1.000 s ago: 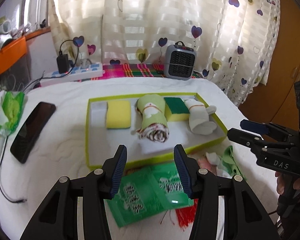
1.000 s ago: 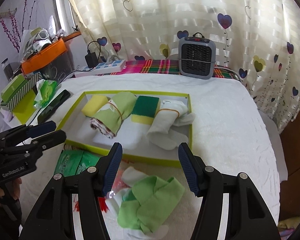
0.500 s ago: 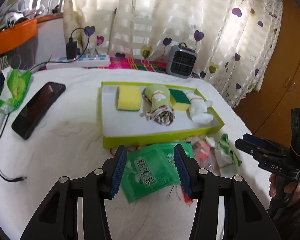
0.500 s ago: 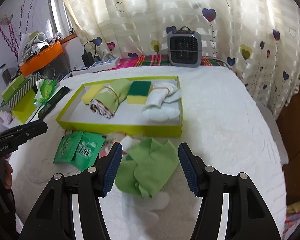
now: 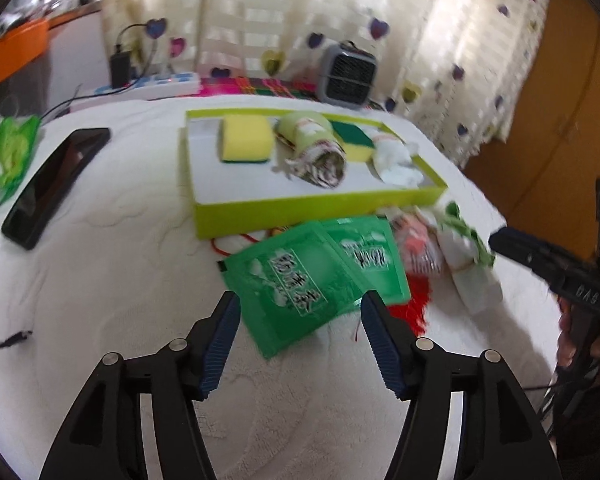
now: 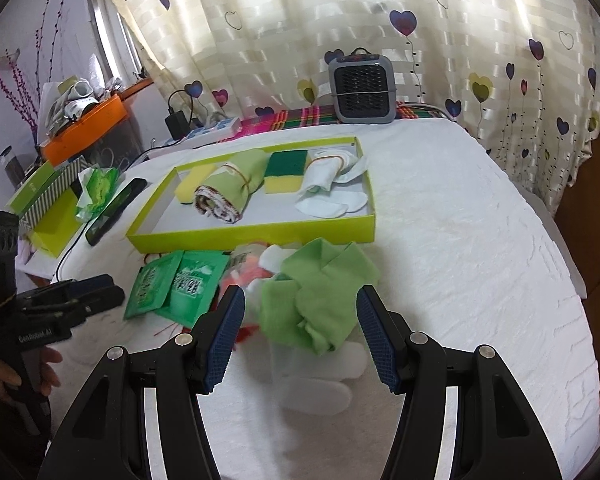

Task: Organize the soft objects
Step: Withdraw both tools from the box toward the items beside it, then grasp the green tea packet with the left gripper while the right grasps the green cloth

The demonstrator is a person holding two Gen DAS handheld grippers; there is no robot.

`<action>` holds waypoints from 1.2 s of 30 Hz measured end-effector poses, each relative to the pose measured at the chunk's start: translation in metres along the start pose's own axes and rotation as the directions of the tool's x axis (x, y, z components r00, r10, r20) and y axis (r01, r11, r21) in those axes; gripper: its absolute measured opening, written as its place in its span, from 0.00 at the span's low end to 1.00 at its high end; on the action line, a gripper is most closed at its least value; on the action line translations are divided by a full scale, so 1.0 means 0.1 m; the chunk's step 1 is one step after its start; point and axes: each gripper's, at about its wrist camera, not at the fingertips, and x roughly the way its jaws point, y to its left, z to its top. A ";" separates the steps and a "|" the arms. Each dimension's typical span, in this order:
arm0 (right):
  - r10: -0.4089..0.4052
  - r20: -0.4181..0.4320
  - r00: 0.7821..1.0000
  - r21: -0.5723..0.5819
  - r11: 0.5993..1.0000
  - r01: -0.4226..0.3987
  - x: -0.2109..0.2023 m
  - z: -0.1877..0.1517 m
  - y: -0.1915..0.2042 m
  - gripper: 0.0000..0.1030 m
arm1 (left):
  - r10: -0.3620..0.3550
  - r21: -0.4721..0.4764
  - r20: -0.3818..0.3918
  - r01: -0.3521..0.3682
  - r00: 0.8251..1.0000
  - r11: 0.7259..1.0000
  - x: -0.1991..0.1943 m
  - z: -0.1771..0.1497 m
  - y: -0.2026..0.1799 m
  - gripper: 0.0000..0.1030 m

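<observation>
The lime tray [image 6: 256,234] on the bed [image 6: 460,240] already holds sponges and rolled cloths. Loose green cloth [image 6: 320,288] lies just before it, overlapping green sachets [image 5: 300,276]; a grasp may drag neighbours. Left hand-held gripper [image 5: 296,344]: jaws opening, empty. Right hand-held gripper [image 6: 300,336]: released, wide, holding nothing.

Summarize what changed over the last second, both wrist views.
Both tongs pulled back from the lime-green cardboard tray and dropped toward the loose pile in front. The left tongs, jaws opening, now frame the green printed sachets; the right tongs, open, frame the green folded cloth. Nothing grabbed or released. Tray contents are unchanged.
</observation>
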 end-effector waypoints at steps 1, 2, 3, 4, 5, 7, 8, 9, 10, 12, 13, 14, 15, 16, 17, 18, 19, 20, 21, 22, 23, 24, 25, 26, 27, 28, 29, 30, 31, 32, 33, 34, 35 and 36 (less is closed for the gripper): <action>0.007 0.006 1.000 0.001 1.000 -0.007 -0.01 -0.01 0.03 0.58 | 0.022 0.022 -0.007 -0.022 1.000 1.000 0.03 -0.01 -0.03 0.61; 0.013 0.009 1.000 0.000 1.000 -0.013 -0.03 -0.02 0.05 0.58 | 0.036 0.037 -0.010 -0.036 0.999 0.999 0.04 -0.01 -0.04 0.61; 0.016 0.012 1.000 -0.002 1.000 -0.016 -0.04 -0.03 0.07 0.58 | 0.048 0.062 -0.014 -0.047 0.999 0.997 0.06 -0.01 -0.07 0.61; 0.018 0.014 1.000 -0.005 1.000 -0.018 -0.05 -0.04 0.10 0.58 | 0.042 0.070 -0.017 -0.040 0.999 0.997 0.08 -0.01 -0.08 0.61; 0.019 0.016 1.000 -0.010 1.000 -0.019 -0.06 -0.05 0.13 0.58 | 0.033 0.073 -0.022 -0.031 0.999 0.997 0.09 0.00 -0.09 0.61; 0.025 0.019 1.000 -0.016 1.000 -0.024 -0.07 -0.06 0.18 0.58 | 0.027 0.102 -0.029 -0.024 0.999 0.995 0.12 0.01 -0.14 0.61; 0.028 0.019 0.999 -0.016 0.999 -0.027 -0.07 -0.06 0.19 0.58 | 0.040 0.131 -0.037 -0.035 0.999 0.991 0.15 0.00 -0.18 0.61; 0.032 0.019 0.999 -0.018 0.999 -0.031 -0.08 -0.07 0.21 0.58 | 0.050 0.151 -0.044 -0.042 0.998 0.988 0.17 -0.01 -0.21 0.61; 0.035 0.018 0.999 -0.020 0.999 -0.034 -0.07 -0.07 0.23 0.58 | 0.056 0.171 -0.051 -0.047 0.997 0.984 0.20 -0.02 -0.23 0.61; 0.043 0.012 0.999 -0.024 0.999 -0.042 -0.06 -0.09 0.27 0.58 | 0.076 0.210 -0.072 -0.059 0.994 0.976 0.26 -0.04 -0.28 0.61; 0.045 0.009 0.999 -0.026 0.999 -0.044 -0.05 -0.09 0.29 0.58 | 0.101 0.232 -0.070 -0.083 0.992 0.969 0.28 -0.05 -0.30 0.61; 0.049 0.007 0.999 -0.030 0.998 -0.049 -0.03 -0.10 0.31 0.58 | 0.115 0.242 -0.067 -0.096 0.991 0.966 0.29 -0.04 -0.30 0.61; 0.055 0.004 0.999 -0.032 0.998 -0.054 -0.02 -0.10 0.33 0.58 | 0.121 0.239 -0.066 -0.102 0.990 0.966 0.29 -0.04 -0.29 0.61; 0.058 0.003 0.998 -0.034 0.998 -0.058 -0.01 -0.10 0.34 0.58 | 0.109 0.224 -0.068 -0.091 0.992 0.970 0.29 -0.03 -0.27 0.61; 0.062 0.001 0.998 -0.038 0.997 -0.062 0.00 -0.11 0.35 0.58 | 0.102 0.213 -0.069 -0.085 0.992 0.973 0.28 -0.02 -0.24 0.61; 0.065 -0.001 0.998 -0.039 0.997 -0.065 0.01 -0.11 0.37 0.58 | 0.107 0.201 -0.067 -0.092 0.992 0.975 0.28 -0.01 -0.21 0.61; 0.068 -0.006 0.998 -0.041 0.997 -0.068 0.02 -0.11 0.38 0.58 | 0.121 0.197 -0.065 -0.106 0.990 0.975 0.28 -0.01 -0.18 0.61; 0.069 -0.010 0.998 -0.044 0.997 -0.069 0.04 -0.11 0.39 0.58 | 0.127 0.191 -0.067 -0.112 0.990 0.975 0.29 0.00 -0.16 0.61; 0.070 -0.012 0.997 -0.045 0.996 -0.071 0.05 -0.10 0.40 0.58 | 0.124 0.184 -0.067 -0.110 0.990 0.977 0.29 0.00 -0.15 0.61; 0.072 -0.013 0.997 -0.046 0.996 -0.073 0.05 -0.11 0.40 0.58 | 0.114 0.174 -0.066 -0.101 0.991 0.979 0.28 0.00 -0.12 0.61; 0.075 -0.013 0.997 -0.047 0.996 -0.076 0.06 -0.11 0.41 0.58 | 0.110 0.163 -0.063 -0.099 0.992 0.982 0.27 0.01 -0.10 0.61; 0.077 -0.014 0.997 -0.048 0.996 -0.078 0.06 -0.11 0.41 0.58 | 0.103 0.143 -0.059 -0.094 0.993 0.985 0.26 0.02 -0.07 0.61; 0.080 -0.018 0.997 -0.048 0.996 -0.080 0.07 -0.10 0.41 0.58 | 0.088 0.124 -0.058 -0.080 0.994 0.989 0.25 0.03 -0.04 0.61; 0.082 -0.022 0.996 -0.048 0.995 -0.083 0.08 -0.10 0.41 0.58 | 0.070 0.102 -0.054 -0.064 0.996 0.993 0.24 0.04 0.00 0.61; 0.085 -0.026 0.996 -0.047 0.995 -0.086 0.09 -0.11 0.42 0.58 | 0.055 0.079 -0.046 -0.051 0.997 0.996 0.22 0.05 0.03 0.61; 0.089 -0.032 0.995 -0.046 0.995 -0.091 0.11 -0.11 0.42 0.58 | 0.048 0.067 -0.038 -0.045 0.998 0.997 0.21 0.06 0.05 0.61; 0.093 -0.038 0.995 -0.046 0.994 -0.094 0.13 -0.11 0.42 0.58 | 0.048 0.062 -0.032 -0.046 0.998 0.997 0.20 0.07 0.07 0.61; 0.096 -0.044 0.994 -0.047 0.994 -0.098 0.14 -0.11 0.43 0.58 | 0.053 0.049 -0.028 -0.052 0.998 0.997 0.20 0.08 0.09 0.61; 0.099 -0.050 0.994 -0.050 0.994 -0.101 0.15 -0.11 0.44 0.58 | 0.058 0.037 -0.029 -0.057 0.998 0.998 0.21 0.10 0.11 0.61; 0.099 -0.055 0.994 -0.056 0.993 -0.102 0.16 -0.11 0.46 0.58 | 0.060 0.026 -0.032 -0.059 0.998 0.998 0.22 0.10 0.13 0.61; 0.098 -0.058 0.994 -0.059 0.993 -0.101 0.17 -0.11 0.47 0.58 | 0.057 0.015 -0.034 -0.056 0.998 0.998 0.23 0.11 0.15 0.61; 0.099 -0.060 0.993 -0.061 0.993 -0.102 0.18 -0.11 0.48 0.58 | 0.051 0.006 -0.031 -0.051 0.998 0.999 0.24 0.11 0.17 0.60; 0.102 -0.061 0.993 -0.063 0.992 -0.106 0.18 -0.11 0.49 0.58 | 0.048 -0.001 -0.030 -0.048 0.998 0.999 0.24 0.12 0.18 0.60; 0.104 -0.060 0.993 -0.064 0.992 -0.108 0.18 -0.11 0.49 0.58 | 0.052 -0.003 -0.030 -0.052 0.998 0.999 0.25 0.12 0.19 0.57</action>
